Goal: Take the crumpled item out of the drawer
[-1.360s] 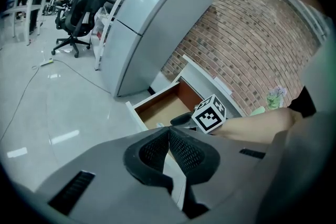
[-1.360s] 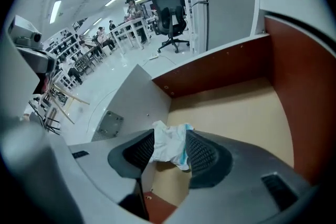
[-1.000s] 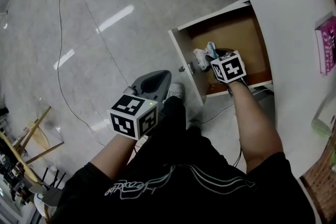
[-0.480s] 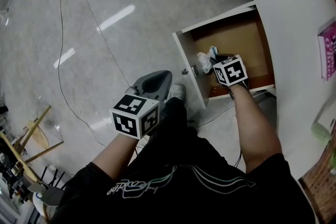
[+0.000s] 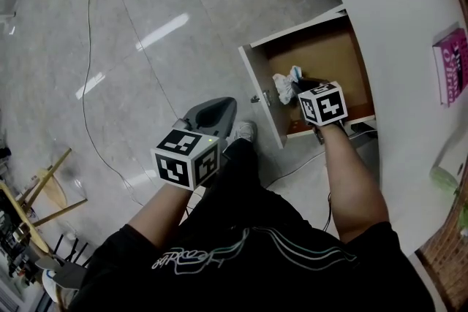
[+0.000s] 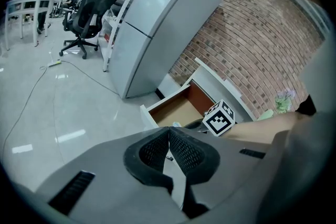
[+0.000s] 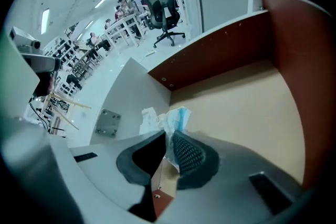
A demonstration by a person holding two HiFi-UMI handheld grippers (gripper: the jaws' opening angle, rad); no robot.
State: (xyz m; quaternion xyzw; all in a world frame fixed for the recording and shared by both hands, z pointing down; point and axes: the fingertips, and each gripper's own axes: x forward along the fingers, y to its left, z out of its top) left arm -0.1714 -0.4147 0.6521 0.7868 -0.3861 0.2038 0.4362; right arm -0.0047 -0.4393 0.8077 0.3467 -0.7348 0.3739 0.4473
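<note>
The crumpled item point(image 5: 284, 80), a white and pale blue wad, lies at the near left of the open drawer point(image 5: 255, 78), close to its white front panel. My right gripper point(image 5: 297, 87) reaches down into the drawer, its marker cube just behind. In the right gripper view the jaws are closing, and the wad point(image 7: 169, 119) is pinched between the pads of my right gripper point(image 7: 169, 140), sticking up above them over the tan drawer floor point(image 7: 247, 97). My left gripper point(image 5: 213, 113) hangs over the floor left of the drawer. Its jaws point(image 6: 169, 132) are shut and hold nothing.
A white tabletop point(image 5: 409, 40) overhangs the drawer on the right and carries a pink book point(image 5: 452, 63). A cable point(image 5: 93, 77) trails across the glossy floor. A large grey cabinet point(image 6: 157, 23) and a brick wall point(image 6: 247, 44) stand behind the drawer. Wooden sticks point(image 5: 45, 185) lie far left.
The right gripper's jaws have closed onto the crumpled item at the drawer's near left. The left gripper has stayed where it was.
</note>
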